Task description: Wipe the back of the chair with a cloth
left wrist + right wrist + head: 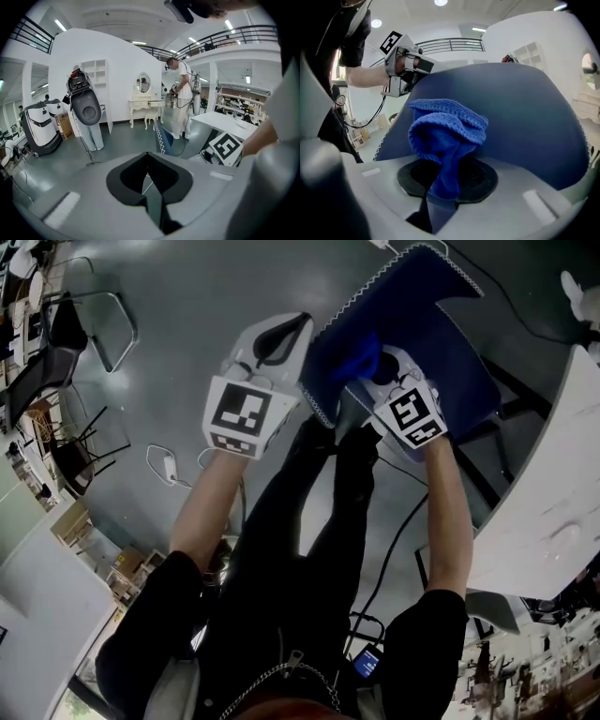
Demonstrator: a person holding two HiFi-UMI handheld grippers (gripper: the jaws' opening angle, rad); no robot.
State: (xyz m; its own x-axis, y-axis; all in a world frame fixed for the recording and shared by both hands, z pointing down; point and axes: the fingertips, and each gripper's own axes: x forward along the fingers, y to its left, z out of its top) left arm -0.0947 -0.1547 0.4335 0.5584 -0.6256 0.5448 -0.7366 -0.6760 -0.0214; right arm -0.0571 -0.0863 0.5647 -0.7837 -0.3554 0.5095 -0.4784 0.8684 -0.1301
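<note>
Flanking the chair (457,357), a white table (553,493)

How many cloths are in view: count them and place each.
1. The blue cloth is clamped in the right gripper against the chair back; others may be hidden.

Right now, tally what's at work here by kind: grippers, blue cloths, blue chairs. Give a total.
Grippers: 2, the left gripper shut on nothing, the right gripper shut on the cloth
Blue cloths: 1, the cloth
Blue chairs: 1, the chair
Total: 4
</note>
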